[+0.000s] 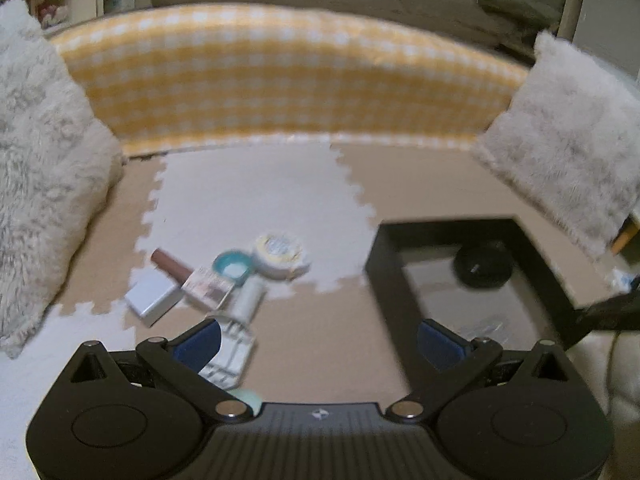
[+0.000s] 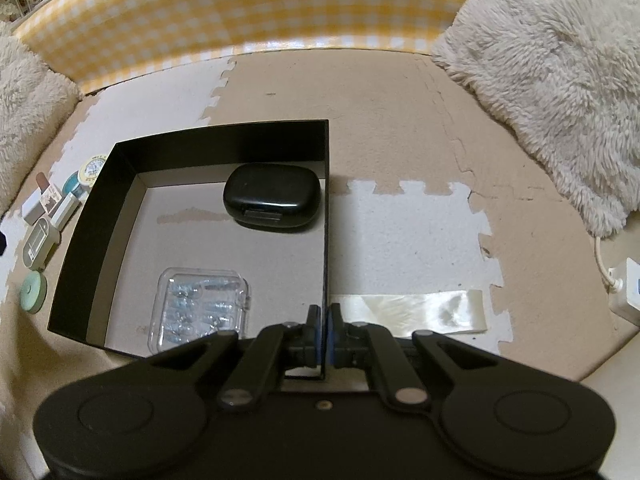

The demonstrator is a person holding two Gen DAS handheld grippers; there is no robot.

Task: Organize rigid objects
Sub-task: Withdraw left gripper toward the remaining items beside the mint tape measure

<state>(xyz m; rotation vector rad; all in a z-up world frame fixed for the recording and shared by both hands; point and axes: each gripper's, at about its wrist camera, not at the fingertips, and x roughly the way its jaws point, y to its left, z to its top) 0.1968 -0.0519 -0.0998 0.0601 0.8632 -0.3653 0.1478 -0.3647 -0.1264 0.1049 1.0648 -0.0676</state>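
Right gripper (image 2: 324,320) pinches the black box (image 2: 326,200) wall, so keep it steady. Left gripper (image 1: 320,340) is wide, empty; center it over the white tube (image 1: 248,304) before closing.

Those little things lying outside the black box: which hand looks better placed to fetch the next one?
Probably the left. The left gripper is open, aimed at the loose pile. The right gripper is shut on the black box wall, apparently steadying it.

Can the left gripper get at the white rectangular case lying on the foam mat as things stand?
Probably yes. The left gripper is open and empty, and the white rectangular case lies uncovered at the near-left edge of the small-item cluster. Only the brown-capped tube and the patterned flat box crowd its far side.
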